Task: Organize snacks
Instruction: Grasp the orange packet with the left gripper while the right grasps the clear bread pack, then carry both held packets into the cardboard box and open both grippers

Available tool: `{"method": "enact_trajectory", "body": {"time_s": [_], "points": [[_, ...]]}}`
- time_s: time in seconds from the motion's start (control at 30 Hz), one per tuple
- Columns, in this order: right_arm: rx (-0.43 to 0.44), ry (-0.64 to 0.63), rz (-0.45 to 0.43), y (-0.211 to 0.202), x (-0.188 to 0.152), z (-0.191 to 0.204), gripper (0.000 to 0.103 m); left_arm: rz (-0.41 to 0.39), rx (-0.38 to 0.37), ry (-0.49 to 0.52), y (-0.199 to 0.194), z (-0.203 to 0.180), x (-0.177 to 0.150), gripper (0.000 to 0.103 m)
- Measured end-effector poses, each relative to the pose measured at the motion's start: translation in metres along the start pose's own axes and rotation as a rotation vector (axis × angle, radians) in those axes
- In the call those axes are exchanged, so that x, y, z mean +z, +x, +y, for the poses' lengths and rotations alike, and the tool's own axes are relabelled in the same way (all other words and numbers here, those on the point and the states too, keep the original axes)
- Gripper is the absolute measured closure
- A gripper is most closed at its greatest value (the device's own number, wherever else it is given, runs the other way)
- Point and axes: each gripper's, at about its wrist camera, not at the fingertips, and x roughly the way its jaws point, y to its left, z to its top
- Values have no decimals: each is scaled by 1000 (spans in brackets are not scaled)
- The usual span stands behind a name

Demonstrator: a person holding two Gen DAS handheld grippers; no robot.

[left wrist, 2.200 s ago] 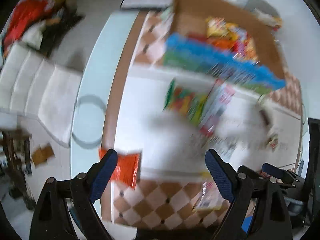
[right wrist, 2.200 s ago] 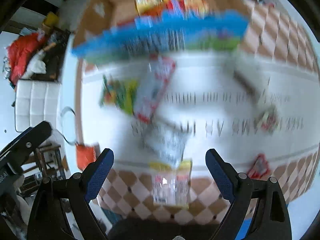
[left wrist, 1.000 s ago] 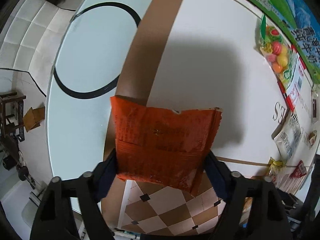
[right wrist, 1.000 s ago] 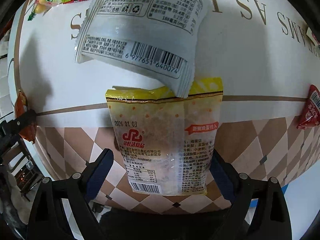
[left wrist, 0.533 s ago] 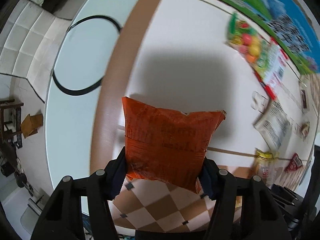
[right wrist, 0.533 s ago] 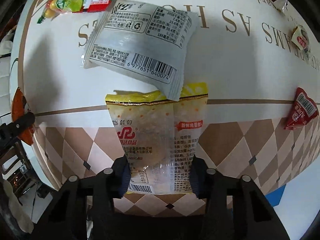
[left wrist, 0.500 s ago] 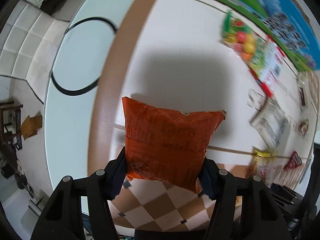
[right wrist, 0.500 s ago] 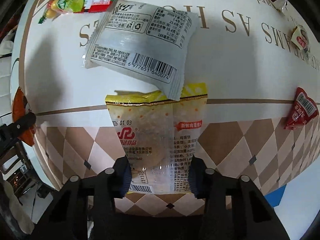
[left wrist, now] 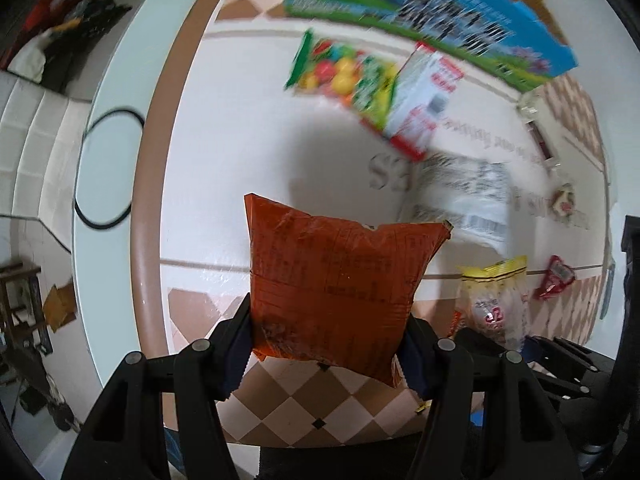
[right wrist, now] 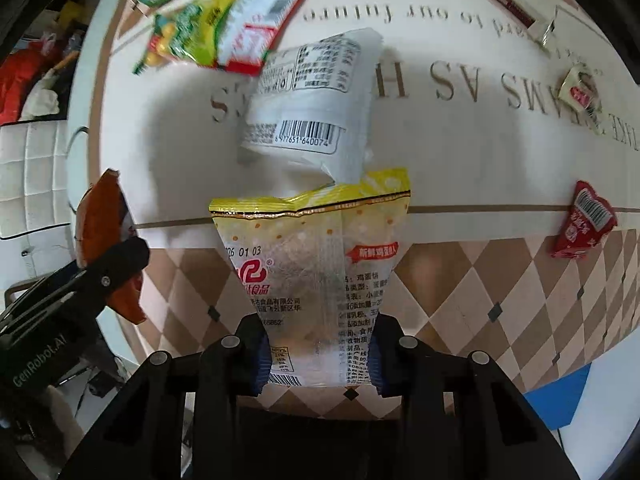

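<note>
An orange snack bag (left wrist: 340, 280) hangs above the table with my left gripper (left wrist: 324, 344) shut on its lower part. The same orange bag (right wrist: 100, 224) shows at the left edge of the right wrist view. My right gripper (right wrist: 318, 354) has a yellow-topped clear snack pack (right wrist: 316, 264) between its pads; the jaws are still closing and the pack is squeezed narrow and lifted off the cloth. That yellow pack (left wrist: 496, 300) also shows at lower right in the left wrist view.
On the white lettered tablecloth (right wrist: 460, 148) lie a white barcoded pack (right wrist: 312, 108), a fruit-candy bag (left wrist: 344, 76), a red-and-white pack (left wrist: 424, 100), a red sachet (right wrist: 584, 220) and a small wrapped sweet (right wrist: 580, 92). A blue-green box (left wrist: 420, 12) stands at the far side.
Both grippers have risen with their packs. The right jaws went from wide apart to pinching the yellow pack. The left view has swung toward the far snacks.
</note>
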Motion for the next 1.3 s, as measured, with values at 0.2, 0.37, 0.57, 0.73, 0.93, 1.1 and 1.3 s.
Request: {"method": "enact_trajectory", "body": {"time_s": [0.2,0.37,0.57,0.73,0.93,1.1,1.3], "points": [[74,7,-61,-37,1,-23,63,-80,-50,44,-42,1,17,43],[122,4,-144,-86,16,-29,63,-152,-94,81,-82,-13,46,43],[148,7,-267,-146,62,-37,63,-233,-118,111,-114,-37,100,43],[115,17,-380,-185,123,-40,63,-283,-92,139,-137,-51,163,43],[49,28,-425,-203,214,-46,63,-282,-17,171,-133,-64,244,43],[-12,46,-412,-196,281,-48,63,-240,34,186,-110,-69,302,43],[-67,61,-373,-170,330,-55,63,-184,83,187,-71,-71,353,43]]}}
